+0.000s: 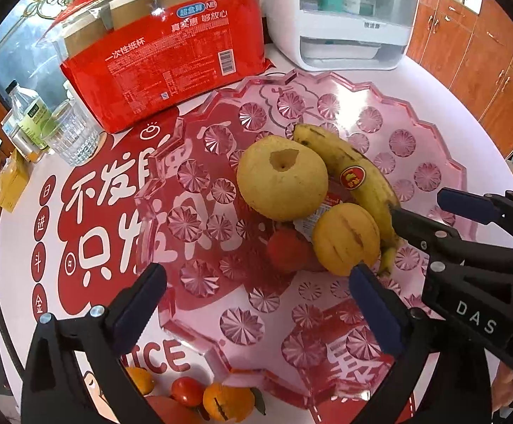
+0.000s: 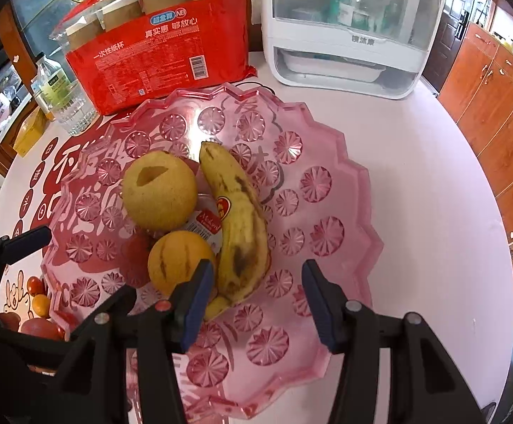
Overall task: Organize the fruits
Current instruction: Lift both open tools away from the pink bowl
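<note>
A pink scalloped plastic fruit tray [image 1: 429, 134] [image 2: 334, 162] holds a yellow pear [image 1: 281, 176] [image 2: 159, 194], a spotted banana [image 1: 359, 176] [image 2: 239, 222] and a small yellow striped fruit [image 1: 345, 243] [image 2: 177, 261]. A red fruit [image 1: 288, 251] lies beside them in the tray. My left gripper [image 1: 256, 293] is open and empty above the tray's near side. My right gripper [image 2: 256, 293] is open and empty, its fingers on either side of the banana's stem end. The right gripper also shows in the left wrist view [image 1: 422, 215].
Small oranges [image 1: 226, 401] and a small red fruit [image 1: 186, 390] lie on the table outside the tray's near left edge. A red pack of paper cups [image 1: 164, 53], a glass [image 1: 71, 137], a bottle [image 1: 27, 113] and a white appliance [image 1: 345, 14] stand behind.
</note>
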